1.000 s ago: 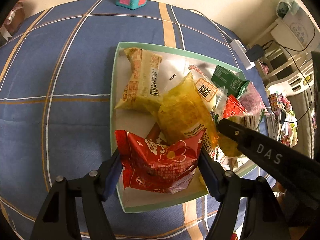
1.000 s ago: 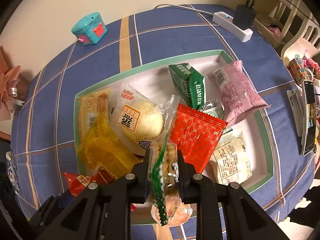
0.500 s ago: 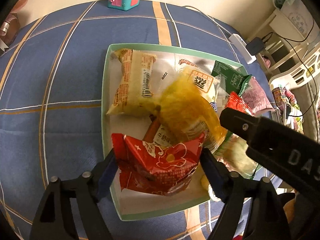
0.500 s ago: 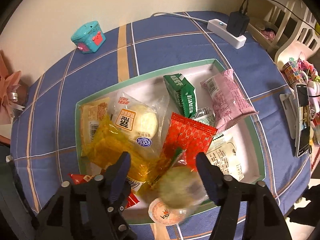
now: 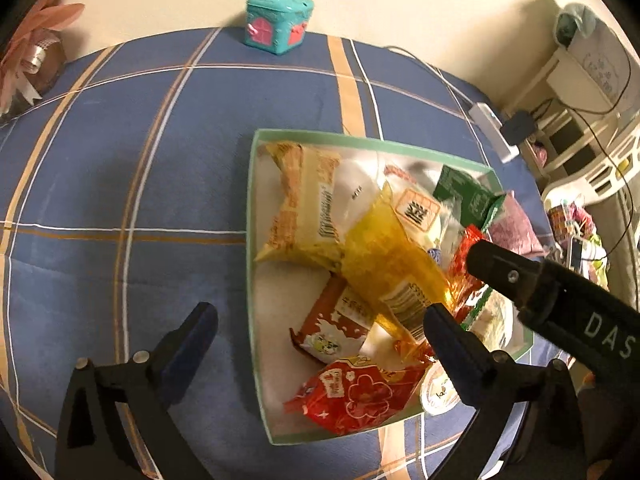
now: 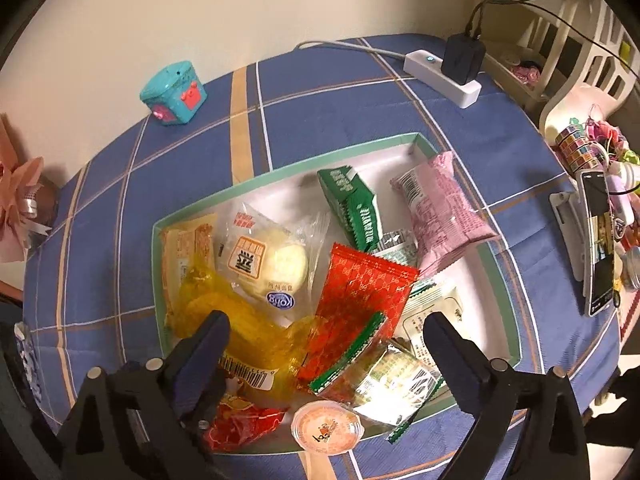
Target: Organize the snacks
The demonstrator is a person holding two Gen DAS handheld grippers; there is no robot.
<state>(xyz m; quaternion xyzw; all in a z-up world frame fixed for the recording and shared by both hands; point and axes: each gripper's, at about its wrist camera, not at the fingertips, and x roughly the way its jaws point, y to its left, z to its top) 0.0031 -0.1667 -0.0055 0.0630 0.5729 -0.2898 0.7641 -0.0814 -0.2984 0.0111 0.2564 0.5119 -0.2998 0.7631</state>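
Opening over the tray (image 6: 280, 172), left gripper (image 5: 320, 332) and right gripper (image 6: 326, 338) are both spreading, pinching nothing.

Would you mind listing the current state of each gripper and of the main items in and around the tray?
left gripper: jaws opening, nothing held
right gripper: jaws opening, nothing held
tray: crowded with snack packets
red flower packet: lying loose in tray
green-edged packet: lying loose in tray
jelly cup: sealed
phone: propped on stand

The left gripper (image 5: 320, 320), jaws opening and empty, hangs over the snack-filled tray (image 5: 253, 264).
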